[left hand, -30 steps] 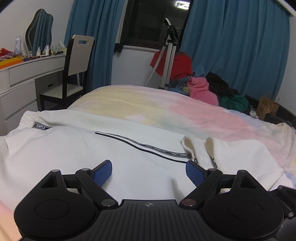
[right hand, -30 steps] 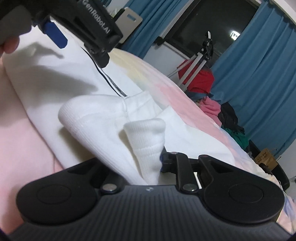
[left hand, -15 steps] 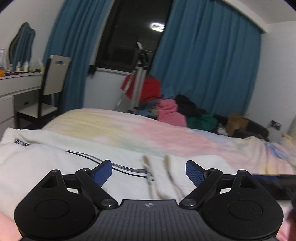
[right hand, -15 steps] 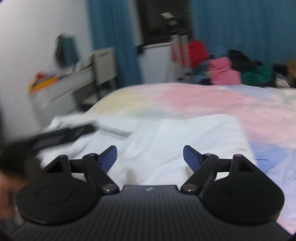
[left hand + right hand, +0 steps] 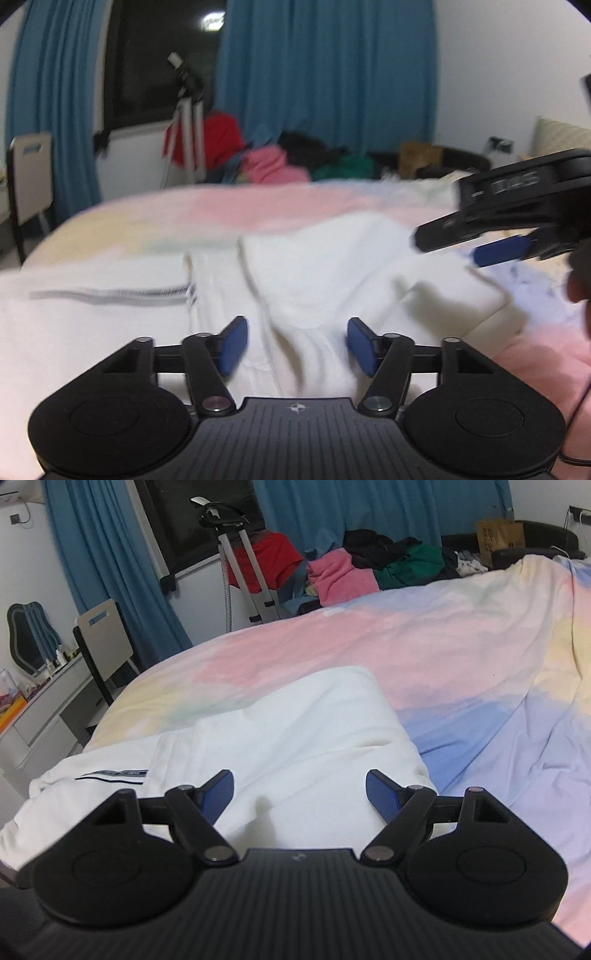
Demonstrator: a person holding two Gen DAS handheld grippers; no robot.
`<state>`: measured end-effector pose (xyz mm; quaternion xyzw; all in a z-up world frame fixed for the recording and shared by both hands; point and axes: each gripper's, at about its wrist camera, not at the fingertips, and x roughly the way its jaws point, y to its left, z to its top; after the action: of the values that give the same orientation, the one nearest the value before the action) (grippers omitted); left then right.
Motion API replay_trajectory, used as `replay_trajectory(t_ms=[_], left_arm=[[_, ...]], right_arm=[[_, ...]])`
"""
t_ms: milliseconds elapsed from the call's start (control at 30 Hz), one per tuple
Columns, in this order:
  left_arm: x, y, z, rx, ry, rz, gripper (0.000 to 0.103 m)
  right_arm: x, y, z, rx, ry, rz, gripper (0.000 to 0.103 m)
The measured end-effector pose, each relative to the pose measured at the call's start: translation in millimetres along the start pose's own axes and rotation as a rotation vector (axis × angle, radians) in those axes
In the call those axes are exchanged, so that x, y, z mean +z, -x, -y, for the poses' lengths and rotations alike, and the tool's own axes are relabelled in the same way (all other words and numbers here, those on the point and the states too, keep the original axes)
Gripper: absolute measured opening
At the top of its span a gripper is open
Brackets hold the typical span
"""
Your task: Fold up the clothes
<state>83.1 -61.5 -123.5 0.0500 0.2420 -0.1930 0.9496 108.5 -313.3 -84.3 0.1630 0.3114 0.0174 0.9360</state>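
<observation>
White garment (image 5: 314, 273) on bed (image 5: 461, 657); left gripper (image 5: 295, 345) closing over a fold, unclamped; right gripper (image 5: 299, 794) spread, empty.

Pastel bedspread (image 5: 461, 657), blue curtains (image 5: 107, 557), dark window (image 5: 162, 62), chair (image 5: 105, 642), white dresser (image 5: 44, 709), tripod (image 5: 243, 568)

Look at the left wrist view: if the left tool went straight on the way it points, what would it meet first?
Probably the white garment: a raised fold lies between the closing left tool fingers, not yet pinched; depth is unclear.
</observation>
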Motion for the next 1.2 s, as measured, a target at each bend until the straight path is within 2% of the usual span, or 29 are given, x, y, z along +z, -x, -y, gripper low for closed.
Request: replay_trajectory(t_ms=[33,100,233,333,500,700,767,800,933,1033,1200], left_arm=[[-0.6,-2.3,-3.7,-0.003,0.018,-0.006,0.054],[1.3,-2.3,-10.7,-0.033,0.068,-0.004,0.036],[4.9,10.0,-17.7,-0.051,0.108,-0.010,0.020],[10.8,21.1,-25.6,-0.074,0.170,-0.026,0.019],[5.3,14.8,-23.5,-0.053,0.149,-0.068,0.021],[11.1,27.4,-27.2,-0.026,0.191,-0.080,0.038],[15.4,38.7,-33.6,0.001,0.227,-0.084,0.056],[17.9,44.8,-37.2,0.018,0.245,-0.086,0.061],[28.7,83.4,-70.2,0.156,0.372,-0.027,0.090],[30.8,111.9,-106.4,0.237,0.475,0.008,0.097],[24.4,141.3,-170.4,0.372,0.595,-0.033,0.101]], right_arm=[[2.5,-3.3,0.8,0.002,0.000,-0.010,0.080],[6.7,-8.7,3.3,0.004,0.004,-0.028,0.080],[6.0,-12.7,1.3,-0.011,0.034,-0.040,0.080],[3.8,-14.4,-0.8,-0.033,0.066,-0.037,0.080],[-3.9,-26.1,-2.0,-0.046,0.112,-0.067,0.082],[-10.5,-41.0,-3.8,-0.071,0.157,-0.084,0.082],[-10.4,-41.0,-3.8,-0.073,0.155,-0.082,0.082],[-10.6,-41.2,-3.9,-0.074,0.156,-0.081,0.082],[-11.8,-41.1,-7.3,-0.084,0.170,-0.077,0.082],[-11.5,-40.3,-6.8,-0.086,0.170,-0.076,0.081],[-12.3,-40.1,-8.3,-0.086,0.165,-0.075,0.081]])
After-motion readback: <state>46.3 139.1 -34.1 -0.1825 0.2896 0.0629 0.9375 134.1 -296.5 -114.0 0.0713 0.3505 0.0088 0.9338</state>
